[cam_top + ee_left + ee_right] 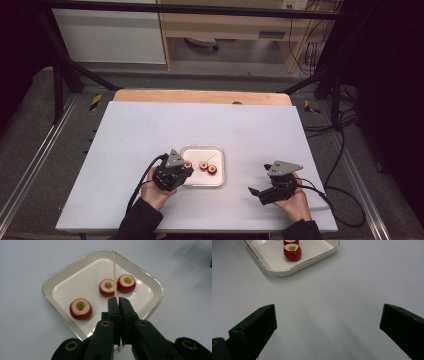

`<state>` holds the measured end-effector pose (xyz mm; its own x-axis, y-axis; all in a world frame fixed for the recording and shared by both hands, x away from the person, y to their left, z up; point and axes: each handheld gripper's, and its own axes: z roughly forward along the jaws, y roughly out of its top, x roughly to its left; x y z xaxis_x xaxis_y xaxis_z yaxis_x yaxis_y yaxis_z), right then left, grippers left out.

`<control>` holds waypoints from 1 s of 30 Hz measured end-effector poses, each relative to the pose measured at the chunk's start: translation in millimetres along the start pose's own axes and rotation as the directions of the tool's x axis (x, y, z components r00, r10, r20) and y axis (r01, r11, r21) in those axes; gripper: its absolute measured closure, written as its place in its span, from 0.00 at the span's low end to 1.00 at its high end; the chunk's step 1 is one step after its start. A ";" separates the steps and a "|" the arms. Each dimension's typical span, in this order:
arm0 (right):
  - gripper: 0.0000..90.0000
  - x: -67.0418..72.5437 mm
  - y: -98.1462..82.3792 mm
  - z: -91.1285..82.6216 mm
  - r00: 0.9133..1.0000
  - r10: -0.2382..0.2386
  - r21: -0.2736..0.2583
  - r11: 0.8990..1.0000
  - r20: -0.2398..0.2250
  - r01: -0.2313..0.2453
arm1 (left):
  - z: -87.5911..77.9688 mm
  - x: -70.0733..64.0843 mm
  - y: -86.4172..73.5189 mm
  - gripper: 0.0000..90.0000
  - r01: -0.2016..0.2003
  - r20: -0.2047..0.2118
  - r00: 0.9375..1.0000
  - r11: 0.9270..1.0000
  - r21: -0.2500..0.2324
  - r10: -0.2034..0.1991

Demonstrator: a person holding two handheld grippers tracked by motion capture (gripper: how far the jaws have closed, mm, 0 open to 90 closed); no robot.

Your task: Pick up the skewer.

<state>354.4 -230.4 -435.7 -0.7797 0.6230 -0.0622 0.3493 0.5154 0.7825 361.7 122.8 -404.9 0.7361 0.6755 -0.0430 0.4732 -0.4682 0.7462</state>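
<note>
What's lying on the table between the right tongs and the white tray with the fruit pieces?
Nothing: in the right gripper view, bare white table runs from the open right tongs to the tray.

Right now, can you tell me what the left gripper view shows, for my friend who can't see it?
The left tongs are shut on a thin wooden skewer that points out over a white square tray. Three cored red fruit pieces lie in the tray, one apart from the other two.
</note>
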 end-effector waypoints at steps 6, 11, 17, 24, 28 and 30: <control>0.02 9.7 11.3 4.7 0.996 -0.084 0.017 0.996 0.005 0.084 | 2.9 -7.7 10.0 0.99 -0.061 0.019 0.998 0.998 0.026 0.061; 0.04 17.2 18.9 9.4 0.988 -0.157 0.032 0.987 0.008 0.157 | 7.5 -15.9 19.1 0.99 -0.109 0.047 0.993 0.993 0.044 0.107; 0.06 25.2 26.5 13.3 0.967 -0.253 0.046 0.967 0.010 0.252 | 13.2 -26.5 28.5 0.99 -0.160 0.082 0.985 0.985 0.063 0.154; 0.15 33.1 32.6 17.3 0.933 -0.360 0.073 0.931 0.005 0.359 | 23.4 -38.8 37.2 0.99 -0.209 0.123 0.973 0.974 0.089 0.197; 0.24 36.9 33.8 17.8 0.897 -0.442 0.079 0.894 0.014 0.440 | 29.2 -47.6 40.9 0.99 -0.237 0.144 0.964 0.966 0.099 0.222; 0.28 37.9 34.6 17.7 0.878 -0.478 0.083 0.876 0.013 0.475 | 30.8 -52.2 42.6 0.99 -0.253 0.155 0.959 0.962 0.101 0.236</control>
<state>346.1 -178.5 -422.1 -0.8452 0.3087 -0.4364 -0.0213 0.7964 0.6044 358.3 50.0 -391.3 0.8927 0.4496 0.0321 0.3181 -0.6788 0.6618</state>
